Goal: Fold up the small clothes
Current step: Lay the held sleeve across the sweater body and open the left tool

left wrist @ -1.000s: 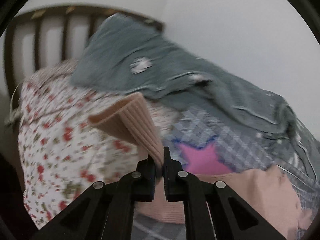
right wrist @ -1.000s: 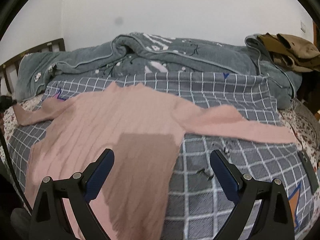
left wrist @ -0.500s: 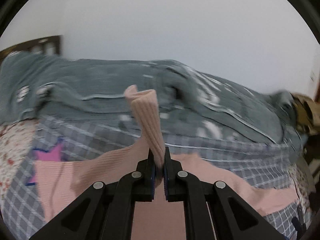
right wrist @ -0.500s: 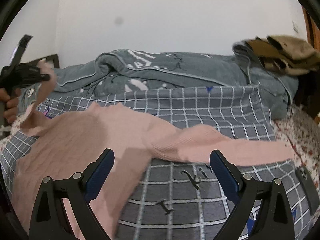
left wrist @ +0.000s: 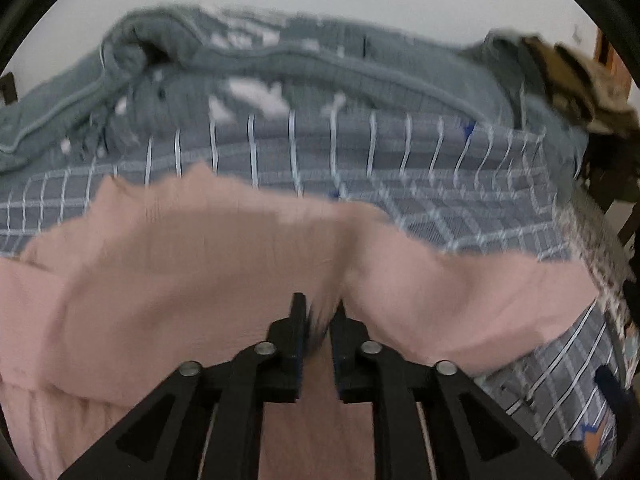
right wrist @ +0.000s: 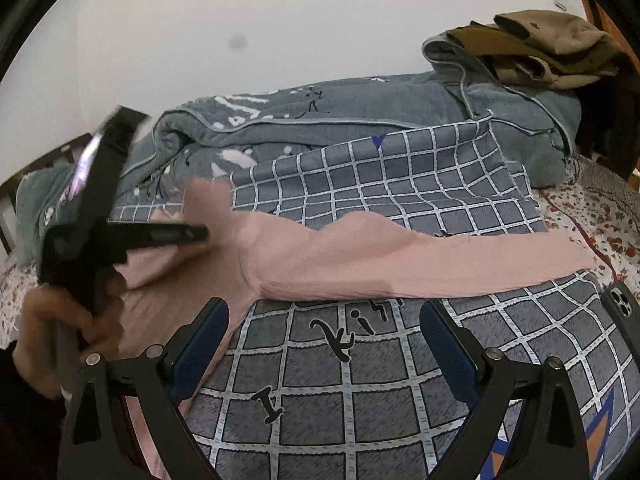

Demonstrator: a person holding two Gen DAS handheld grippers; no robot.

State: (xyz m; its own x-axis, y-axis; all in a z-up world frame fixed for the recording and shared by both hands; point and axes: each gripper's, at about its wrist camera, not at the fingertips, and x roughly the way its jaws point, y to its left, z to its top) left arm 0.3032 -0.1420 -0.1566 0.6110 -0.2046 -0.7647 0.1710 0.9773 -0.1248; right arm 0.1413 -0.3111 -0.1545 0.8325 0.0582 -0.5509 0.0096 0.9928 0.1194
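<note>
A pink ribbed sweater [right wrist: 320, 264] lies on a grey checked blanket [right wrist: 400, 184], its right sleeve [right wrist: 480, 264] stretched out to the right. In the left wrist view the sweater [left wrist: 200, 264] fills the foreground. My left gripper [left wrist: 318, 320] hovers low over the sweater's body with its jaws slightly apart; the blur hides whether any cloth is still between them. It also shows in the right wrist view [right wrist: 200, 234], held over the sweater's left part. My right gripper [right wrist: 324, 328] is wide open and empty, above the blanket just below the right sleeve.
A rolled grey quilt [right wrist: 320, 120] lies along the wall behind the blanket. Brown clothes [right wrist: 540, 48] are piled on its right end. A phone [right wrist: 624, 312] lies at the blanket's right edge. A floral sheet [right wrist: 592, 208] shows at the right.
My left gripper swung the left sleeve from the bed's left side across onto the sweater's body and its jaws parted a little. My right gripper moved right toward the other sleeve.
</note>
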